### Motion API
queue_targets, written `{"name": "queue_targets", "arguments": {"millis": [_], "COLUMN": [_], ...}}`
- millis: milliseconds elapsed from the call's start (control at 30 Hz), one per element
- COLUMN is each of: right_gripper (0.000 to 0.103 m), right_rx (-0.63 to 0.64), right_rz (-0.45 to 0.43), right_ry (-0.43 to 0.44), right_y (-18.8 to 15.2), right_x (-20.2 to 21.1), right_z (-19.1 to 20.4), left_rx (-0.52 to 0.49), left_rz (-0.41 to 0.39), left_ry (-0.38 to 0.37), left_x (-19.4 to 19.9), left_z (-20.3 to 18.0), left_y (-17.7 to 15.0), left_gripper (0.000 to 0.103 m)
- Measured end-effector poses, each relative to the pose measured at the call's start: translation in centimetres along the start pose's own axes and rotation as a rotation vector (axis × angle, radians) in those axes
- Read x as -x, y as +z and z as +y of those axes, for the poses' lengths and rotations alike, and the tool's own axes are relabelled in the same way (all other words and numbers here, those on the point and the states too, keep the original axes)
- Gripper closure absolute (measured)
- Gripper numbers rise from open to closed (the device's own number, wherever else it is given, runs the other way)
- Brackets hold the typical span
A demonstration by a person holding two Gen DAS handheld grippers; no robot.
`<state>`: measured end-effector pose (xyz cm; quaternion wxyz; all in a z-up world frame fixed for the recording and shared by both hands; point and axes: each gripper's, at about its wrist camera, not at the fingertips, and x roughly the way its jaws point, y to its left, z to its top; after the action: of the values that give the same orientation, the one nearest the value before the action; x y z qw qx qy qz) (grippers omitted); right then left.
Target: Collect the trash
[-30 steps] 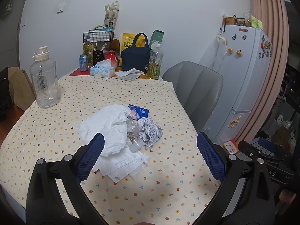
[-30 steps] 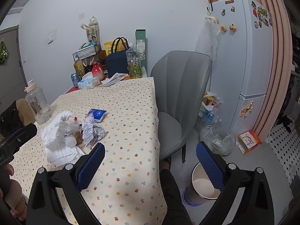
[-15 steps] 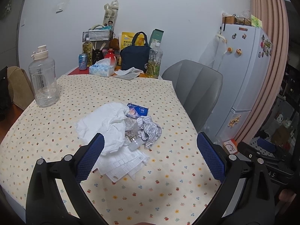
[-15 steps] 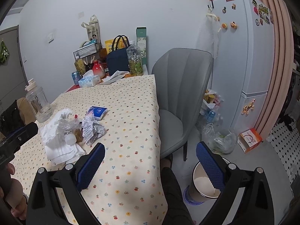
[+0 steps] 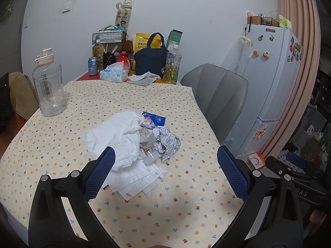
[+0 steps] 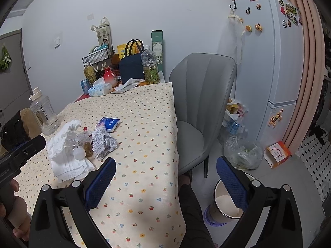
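Two claws hover wide over a heap of litter on a flower-print bench.

The left claw (image 5: 165, 173) gapes, holding nothing, with the trash at its 12 o'clock: a crumpled white plastic bag (image 5: 118, 138), a crushed clear plastic bottle (image 5: 148, 142), a balled printed paper (image 5: 167, 142), a blue-and-white carton (image 5: 154, 120) and a flat white face mask (image 5: 134, 179). The right claw (image 6: 165, 177) also stands wide and empty, the white waste bin (image 6: 227, 202) on the floor at its 5 o'clock, beside a grey chair (image 6: 198, 107).
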<state>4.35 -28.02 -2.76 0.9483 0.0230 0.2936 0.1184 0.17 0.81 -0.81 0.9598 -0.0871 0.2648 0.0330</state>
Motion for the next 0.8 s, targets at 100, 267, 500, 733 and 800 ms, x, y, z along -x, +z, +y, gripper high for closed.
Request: {"name": "queue_targets", "arguments": {"millis": [100, 267, 500, 733, 800], "right_gripper": [0.007, 0.007, 0.008, 0.007, 0.007], "right_rx": [-0.014, -0.014, -0.012, 0.011, 0.013], "right_rz": [-0.002, -0.021, -0.008, 0.005, 0.009], "right_ry": [0.009, -0.001, -0.002, -0.003, 0.001], "right_y": [0.1, 0.2, 0.3, 0.2, 0.3], "right_x": [0.1, 0.3, -0.2, -1.1, -1.5], "right_z": [-0.3, -0.9, -0.8, 0.0, 0.3], "left_rx": [-0.011, -0.020, -0.012, 0.028, 0.049], "left_rz": [-0.006, -0.005, -0.004, -0.006, -0.007], "left_ry": [0.004, 0.007, 0.004, 0.006, 0.009], "left_x": [0.3, 0.4, 0.2, 0.2, 0.2], "left_z": [-0.3, -0.4, 0.2, 2.5, 3.5], "left_y": [0.2, 0.3, 0.1, -0.2, -0.3], "left_gripper": [0.005, 0.005, 0.005, 0.005, 0.005]}}
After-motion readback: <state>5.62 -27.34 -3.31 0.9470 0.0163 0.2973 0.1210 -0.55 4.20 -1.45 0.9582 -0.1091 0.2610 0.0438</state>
